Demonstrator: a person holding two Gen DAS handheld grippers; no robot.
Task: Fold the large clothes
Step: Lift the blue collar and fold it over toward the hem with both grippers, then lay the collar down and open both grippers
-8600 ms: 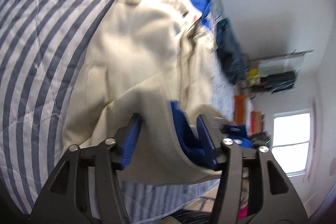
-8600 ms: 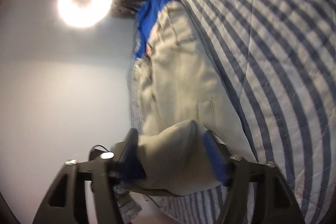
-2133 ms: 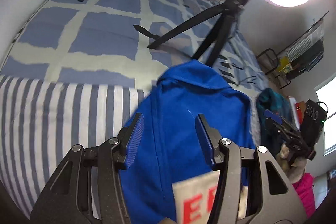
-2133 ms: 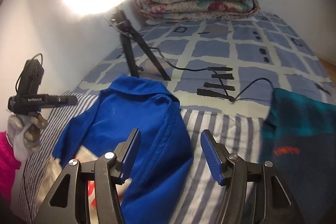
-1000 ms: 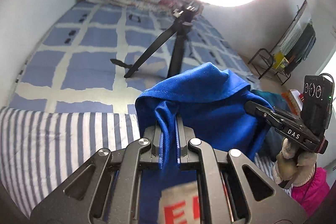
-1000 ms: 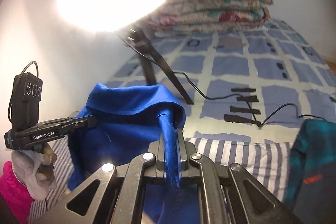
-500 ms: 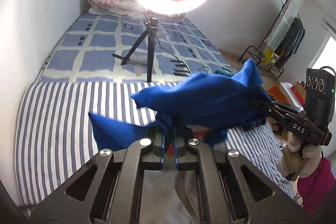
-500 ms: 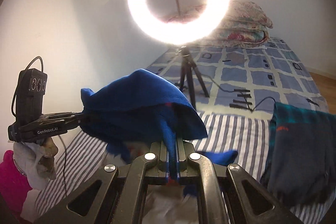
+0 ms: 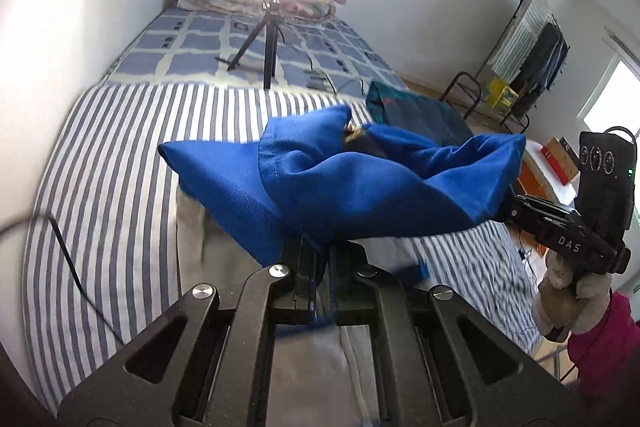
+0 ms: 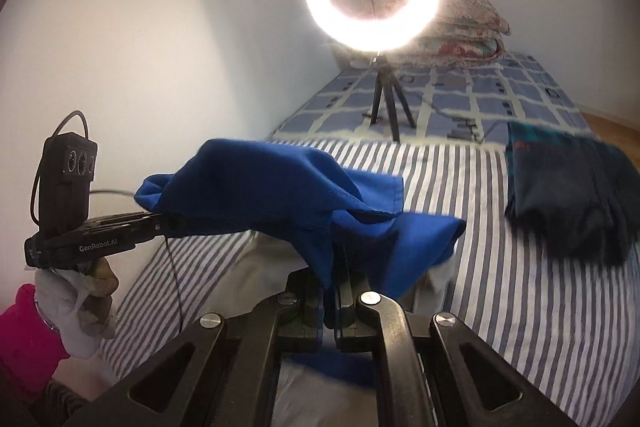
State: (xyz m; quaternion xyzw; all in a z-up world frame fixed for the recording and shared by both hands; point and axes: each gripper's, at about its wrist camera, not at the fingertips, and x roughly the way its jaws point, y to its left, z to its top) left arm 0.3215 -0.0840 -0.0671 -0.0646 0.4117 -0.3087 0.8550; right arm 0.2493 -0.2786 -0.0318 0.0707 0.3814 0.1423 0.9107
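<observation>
A large beige jacket with a blue lining point(image 9: 344, 187) hangs lifted above the striped bed. My left gripper point(image 9: 322, 251) is shut on one edge of the blue fabric. My right gripper point(image 10: 334, 267) is shut on the other edge point(image 10: 280, 183). The blue fabric stretches between the two grippers. The beige part point(image 9: 192, 227) trails on the bed below and also shows in the right wrist view point(image 10: 256, 267). The right gripper shows in the left wrist view point(image 9: 516, 207), the left gripper in the right wrist view point(image 10: 164, 223).
A folded dark teal garment point(image 10: 568, 195) lies on the striped sheet point(image 9: 116, 163) to the right. A ring light on a tripod point(image 9: 272, 39) stands on the blue checked cover. Folded quilts point(image 10: 464, 27) lie at the head. A clothes rack point(image 9: 520, 67) stands beside the bed.
Both grippers have pulled back and up with the blue fabric, away from the ring light. The fabric has spread wider between them and more striped sheet shows beneath.
</observation>
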